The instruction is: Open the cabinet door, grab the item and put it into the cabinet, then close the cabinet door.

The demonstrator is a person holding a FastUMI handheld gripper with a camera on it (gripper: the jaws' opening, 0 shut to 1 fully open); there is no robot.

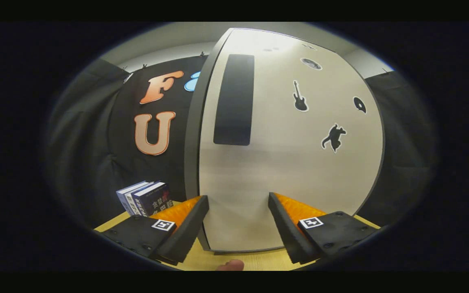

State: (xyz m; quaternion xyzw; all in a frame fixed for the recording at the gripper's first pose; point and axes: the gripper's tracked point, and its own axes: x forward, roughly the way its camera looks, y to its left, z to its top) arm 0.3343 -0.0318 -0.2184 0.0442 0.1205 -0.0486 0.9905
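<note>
We see the gripper (pixel 238 211) with its two fingers spread wide and nothing held between them; the gap frames the lower part of the cabinet door (pixel 283 162), which stands just ahead of the fingertips, though we cannot tell whether either tip touches it. The door is shut, a pale flat panel with a dark upright handle recess (pixel 234 99) near its left edge and several small dark stickers (pixel 334 137) scattered over its right half, among them a guitar and a cat shape. The cabinet stands on a yellow tabletop (pixel 234 260), whose bare strip shows under and between the fingers. A fingertip of the person (pixel 230 265) shows low down, just behind the gripper. To the left of the cabinet, beyond the left finger, a small stack of blue books (pixel 145 198) stands upright on the same surface, near the cabinet's side. Behind them hangs the booth's black cloth, and above it we make out a pale wall (pixel 169 53).
</note>
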